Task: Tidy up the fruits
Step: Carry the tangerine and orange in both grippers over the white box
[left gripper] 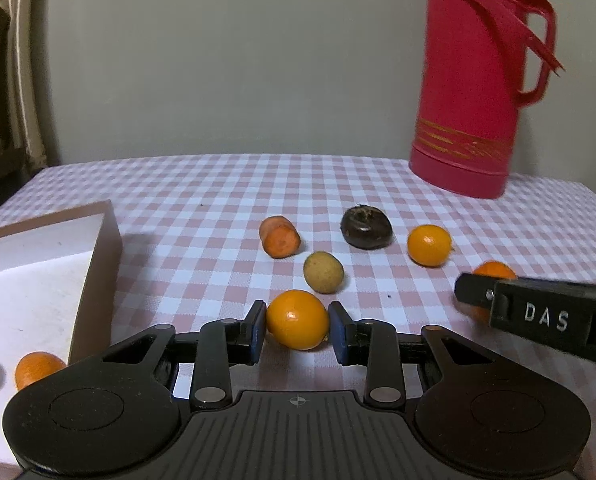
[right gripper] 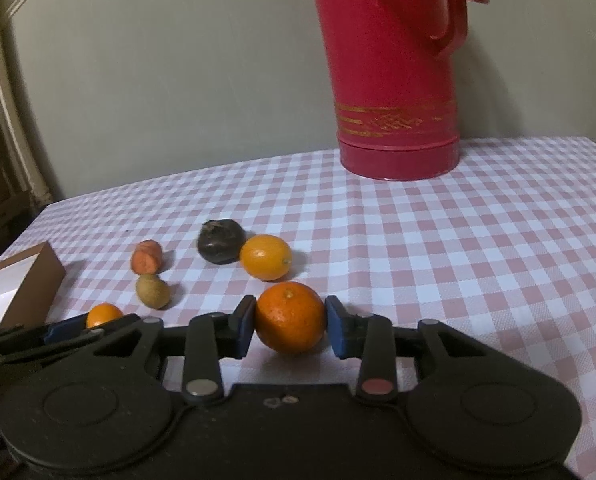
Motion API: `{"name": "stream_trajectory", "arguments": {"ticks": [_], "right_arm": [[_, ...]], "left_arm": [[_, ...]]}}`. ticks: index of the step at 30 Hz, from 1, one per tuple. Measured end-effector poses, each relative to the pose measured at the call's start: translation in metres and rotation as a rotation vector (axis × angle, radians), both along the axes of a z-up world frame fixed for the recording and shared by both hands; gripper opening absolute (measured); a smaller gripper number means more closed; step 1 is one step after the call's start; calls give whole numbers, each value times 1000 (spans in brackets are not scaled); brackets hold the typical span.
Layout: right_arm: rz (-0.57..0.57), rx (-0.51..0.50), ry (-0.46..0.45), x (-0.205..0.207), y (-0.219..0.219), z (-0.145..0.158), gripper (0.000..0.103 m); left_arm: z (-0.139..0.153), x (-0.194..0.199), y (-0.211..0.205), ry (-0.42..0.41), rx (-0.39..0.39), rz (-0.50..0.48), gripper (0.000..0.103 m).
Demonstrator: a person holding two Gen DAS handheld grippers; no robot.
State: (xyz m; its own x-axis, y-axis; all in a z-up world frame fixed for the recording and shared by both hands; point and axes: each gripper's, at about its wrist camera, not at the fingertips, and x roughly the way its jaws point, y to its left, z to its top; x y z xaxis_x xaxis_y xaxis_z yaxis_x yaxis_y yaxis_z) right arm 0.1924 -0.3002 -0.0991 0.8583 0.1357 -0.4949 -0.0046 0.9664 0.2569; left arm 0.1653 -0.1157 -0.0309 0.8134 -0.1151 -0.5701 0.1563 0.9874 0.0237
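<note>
Two grippers are working at once over the checked worktop (left gripper: 218, 184). Our left gripper (left gripper: 297, 326) is sitting low with its blue pads on either side of a yellow-orange fruit (left gripper: 297, 319) — the left pad is touching it, the right pad is at most a sliver away, so we are calling it a narrow hold on that fruit, which is resting at worktop level. Our right gripper (right gripper: 290, 322) is doing the same with a deeper orange tangerine (right gripper: 290, 317), both pads pressing against its sides.

Beyond the left gripper we are seeing a small green-brown fruit (left gripper: 323, 272) just behind the held one, a carrot stub (left gripper: 279, 237) further back to the left, a dark round fruit (left gripper: 366, 227) to the right of that, and another yellow-orange fruit (left gripper: 429, 245) beside it. They are all lying apart from each other in the left wrist view; from the right wrist view the dark fruit and the yellow-orange one look close together.

A shallow brown-sided box (left gripper: 98, 264) with a white inside is lying at the left — one orange piece (left gripper: 38, 368) is sitting in it near our gripper. A tall red flask (left gripper: 474, 80) is standing at the back right by the wall.
</note>
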Motion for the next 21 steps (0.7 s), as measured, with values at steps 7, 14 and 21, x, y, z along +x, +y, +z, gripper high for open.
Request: {"name": "stream_trajectory", "arguments": {"ticks": [7,14,21], "right_arm": [[48,10,-3,-18,5,7,29],[111,-7,13,-40,17,7,28],[157,-43,0,-66,36,12,29]], "left_arm": [[4,-20,5,2,25,-34,34],[9,-43,23,12,19,-59,34],[19,-66,47,-13,16,-56,34]]}}
